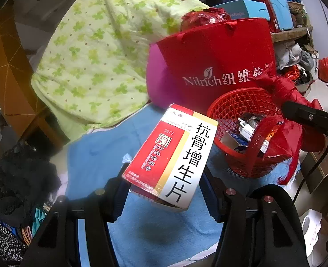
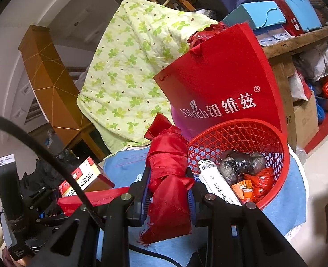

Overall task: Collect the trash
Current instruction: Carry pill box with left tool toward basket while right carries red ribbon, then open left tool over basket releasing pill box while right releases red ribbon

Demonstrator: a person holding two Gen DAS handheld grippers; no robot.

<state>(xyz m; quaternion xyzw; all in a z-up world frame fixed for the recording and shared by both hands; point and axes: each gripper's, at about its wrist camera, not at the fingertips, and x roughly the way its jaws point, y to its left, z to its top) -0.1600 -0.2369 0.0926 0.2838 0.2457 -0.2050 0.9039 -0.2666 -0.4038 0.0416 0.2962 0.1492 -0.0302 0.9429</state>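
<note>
Left wrist view: left gripper (image 1: 166,189) pinches a red-and-white medicine box (image 1: 175,153) between its blue pads, box tilted, raised over the blue cloth (image 1: 92,155). Ahead and to the right, the red mesh basket (image 1: 235,104) stands on that cloth, small cartons and wrappers inside. A red fabric bundle (image 1: 282,86) hangs over the basket's right rim, held by the dark finger of the right gripper (image 1: 306,115) entering from the right. Red paper bag (image 1: 208,62) stands just behind the basket; green-flowered quilt (image 1: 92,55) behind and left.

Right wrist view: right gripper (image 2: 169,195) is pressed together on the red fabric bundle (image 2: 170,166), cloth bunched between the pads and spilling below. Basket (image 2: 241,133) sits just right of the bundle, holding a white carton (image 2: 219,182), a dark crumpled bag (image 2: 241,162) and orange wrappers (image 2: 259,182). Medicine box (image 2: 86,178) shows at left in the left gripper (image 2: 52,191), well apart from the basket.
</note>
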